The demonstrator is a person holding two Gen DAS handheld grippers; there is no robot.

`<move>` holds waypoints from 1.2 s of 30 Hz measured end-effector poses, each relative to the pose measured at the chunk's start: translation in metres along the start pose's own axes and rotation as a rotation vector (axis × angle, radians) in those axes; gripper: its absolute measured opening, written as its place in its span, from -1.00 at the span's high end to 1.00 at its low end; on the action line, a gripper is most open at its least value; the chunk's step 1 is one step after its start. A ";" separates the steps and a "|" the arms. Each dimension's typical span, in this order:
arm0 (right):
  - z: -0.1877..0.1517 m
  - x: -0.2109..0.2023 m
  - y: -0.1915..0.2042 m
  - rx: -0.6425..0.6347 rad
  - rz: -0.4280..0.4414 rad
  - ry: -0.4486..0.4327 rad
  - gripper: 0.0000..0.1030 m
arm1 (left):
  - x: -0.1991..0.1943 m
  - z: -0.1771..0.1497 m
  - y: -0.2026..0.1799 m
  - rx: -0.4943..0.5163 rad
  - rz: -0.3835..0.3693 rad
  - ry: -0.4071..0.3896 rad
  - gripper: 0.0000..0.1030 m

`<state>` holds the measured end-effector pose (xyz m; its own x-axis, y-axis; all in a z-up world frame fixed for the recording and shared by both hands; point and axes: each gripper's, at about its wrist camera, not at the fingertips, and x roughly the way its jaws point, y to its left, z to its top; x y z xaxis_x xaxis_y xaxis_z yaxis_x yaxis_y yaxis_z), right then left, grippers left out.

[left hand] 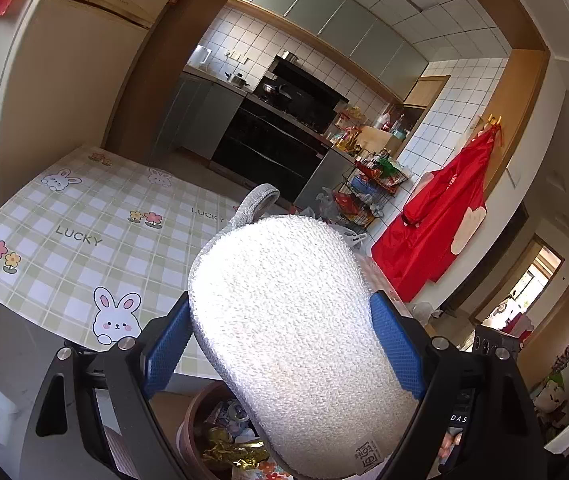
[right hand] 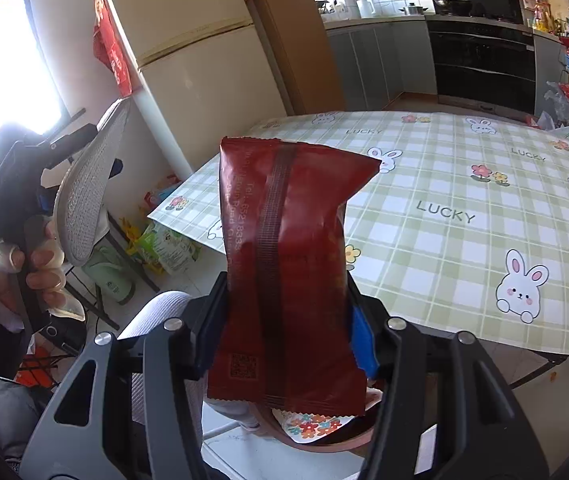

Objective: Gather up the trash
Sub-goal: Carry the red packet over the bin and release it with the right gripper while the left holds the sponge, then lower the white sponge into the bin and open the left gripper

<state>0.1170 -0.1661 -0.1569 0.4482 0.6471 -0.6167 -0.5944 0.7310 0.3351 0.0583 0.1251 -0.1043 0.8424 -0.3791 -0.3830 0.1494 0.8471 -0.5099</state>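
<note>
Blue pads of the left gripper (left hand: 280, 354) pinch a white scrubbing pad (left hand: 296, 332), filling the lower centre of the left view. Below it, at the bottom edge, sits a brown bin (left hand: 200, 412) with wrappers inside. To the upper left lies a checked tablecloth (left hand: 84, 216). The right gripper (right hand: 288, 332) is clamped on a red snack packet (right hand: 288, 260), standing upright mid-frame. At the far left of that view, a hand (right hand: 32, 268) grips the other tool.
</note>
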 end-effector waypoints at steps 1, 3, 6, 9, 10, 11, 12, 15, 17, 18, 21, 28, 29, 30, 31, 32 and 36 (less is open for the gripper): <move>0.000 0.002 -0.001 -0.002 0.004 0.008 -0.09 | 0.001 0.000 0.001 -0.004 -0.003 0.003 -0.64; -0.001 0.007 -0.002 -0.002 0.011 0.023 -0.10 | 0.005 -0.001 0.002 -0.012 -0.008 0.009 -0.64; -0.002 0.012 -0.002 -0.004 0.007 0.034 -0.12 | 0.010 -0.003 0.004 -0.012 -0.011 0.020 -0.64; -0.003 0.015 -0.002 0.001 0.014 0.043 -0.22 | 0.014 -0.004 0.004 -0.014 -0.011 0.030 -0.64; -0.003 0.015 -0.003 0.003 0.016 0.041 -0.27 | 0.015 -0.004 0.004 -0.014 -0.011 0.032 -0.64; -0.003 0.015 -0.002 0.002 0.019 0.038 -0.28 | 0.016 -0.005 0.004 -0.014 -0.010 0.035 -0.64; -0.003 0.016 -0.002 0.001 0.020 0.037 -0.28 | 0.017 -0.005 0.004 -0.014 -0.008 0.038 -0.64; 0.000 0.012 -0.002 -0.009 0.005 0.023 -0.47 | 0.021 -0.006 0.003 -0.014 -0.006 0.045 -0.64; 0.004 0.005 -0.001 -0.014 -0.016 -0.007 -0.71 | 0.022 -0.006 0.002 -0.010 -0.007 0.050 -0.64; 0.007 -0.001 0.000 -0.017 -0.037 -0.031 -0.87 | 0.023 -0.007 0.001 -0.008 -0.008 0.052 -0.64; 0.015 -0.017 -0.001 -0.014 -0.085 -0.094 -0.89 | 0.026 -0.008 -0.005 -0.001 -0.014 0.066 -0.64; 0.033 -0.060 -0.011 0.015 -0.235 -0.244 -0.89 | 0.038 -0.017 -0.019 0.027 -0.013 0.108 -0.65; 0.034 -0.066 -0.013 0.013 -0.249 -0.262 -0.89 | 0.040 -0.018 -0.021 0.034 -0.012 0.113 -0.65; 0.036 -0.071 -0.014 0.012 -0.260 -0.277 -0.89 | 0.042 -0.019 -0.024 0.044 -0.010 0.119 -0.65; 0.037 -0.076 -0.015 0.012 -0.270 -0.292 -0.89 | 0.044 -0.020 -0.027 0.054 -0.007 0.124 -0.65; 0.037 -0.081 -0.018 0.013 -0.277 -0.306 -0.89 | 0.047 -0.021 -0.031 0.063 -0.008 0.131 -0.65; 0.038 -0.094 -0.025 0.018 -0.286 -0.339 -0.89 | 0.057 -0.026 -0.044 0.101 -0.008 0.157 -0.65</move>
<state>0.1147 -0.2366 -0.0804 0.7882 0.4505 -0.4192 -0.4043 0.8927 0.1990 0.0863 0.0564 -0.1242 0.7511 -0.4329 -0.4985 0.2137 0.8738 -0.4367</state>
